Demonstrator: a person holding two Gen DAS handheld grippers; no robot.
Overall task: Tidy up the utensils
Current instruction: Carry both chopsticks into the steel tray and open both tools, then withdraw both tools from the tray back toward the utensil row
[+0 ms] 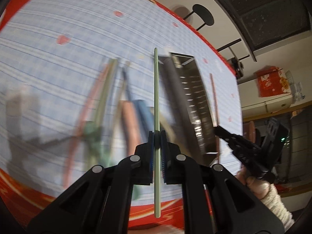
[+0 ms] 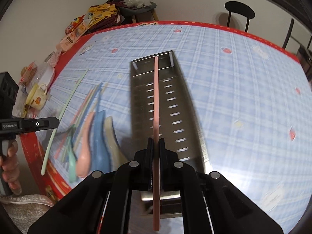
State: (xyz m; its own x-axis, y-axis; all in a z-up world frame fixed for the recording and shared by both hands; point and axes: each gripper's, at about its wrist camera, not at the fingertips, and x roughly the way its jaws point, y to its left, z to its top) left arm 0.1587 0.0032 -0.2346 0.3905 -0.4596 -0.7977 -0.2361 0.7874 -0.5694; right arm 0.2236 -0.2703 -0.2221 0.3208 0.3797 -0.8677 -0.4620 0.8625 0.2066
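text: small white lettering, too blurred to read | on: left gripper (image 2: 29, 125) body, left edge of right wrist view | packets (image 2: 78, 29) upper left: print unreadable

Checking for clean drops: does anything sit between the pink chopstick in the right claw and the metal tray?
Nothing visible does. The pink chopstick hangs lengthwise over the open metal tray, which looks empty beneath it.

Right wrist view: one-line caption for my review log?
Right gripper holds a pink chopstick above the metal tray, spoons piled alongside.
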